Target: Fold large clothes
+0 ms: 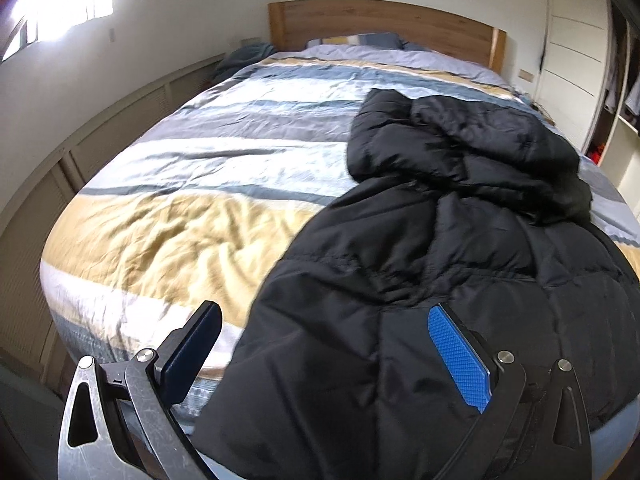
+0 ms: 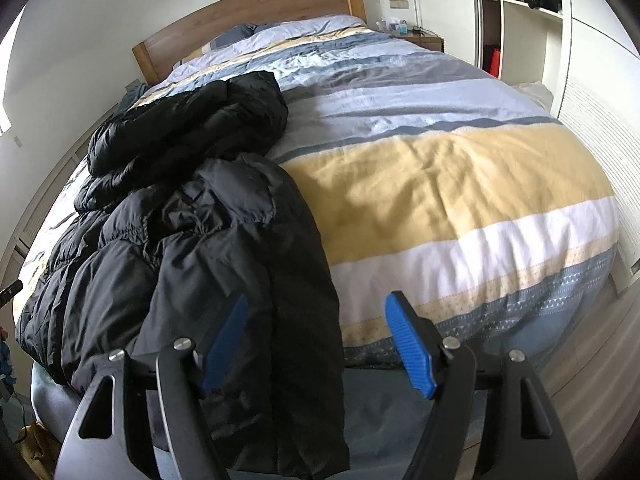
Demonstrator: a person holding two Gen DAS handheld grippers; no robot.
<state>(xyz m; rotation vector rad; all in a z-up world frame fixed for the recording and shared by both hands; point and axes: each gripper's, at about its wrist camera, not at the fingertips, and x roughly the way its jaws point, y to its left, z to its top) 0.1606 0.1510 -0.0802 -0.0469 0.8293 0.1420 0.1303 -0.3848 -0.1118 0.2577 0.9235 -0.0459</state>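
Puffer jacket (image 1: 440, 272): plain black, quilted, slight sheen.
Duvet cover (image 1: 200, 184): broad bands of mustard yellow, white, pale blue, slate blue and grey; near edge carries a blue strip of small white triangles (image 2: 540, 300).
Headboard (image 1: 384, 24): warm honey wood.
Tool pads (image 2: 408, 344): bright blue, ribbed; arms black.
Wardrobe (image 1: 576, 56): white.

Home bedroom: bed (image 1: 200, 184), wooden headboard (image 1: 384, 24), wardrobe (image 2: 520, 12).
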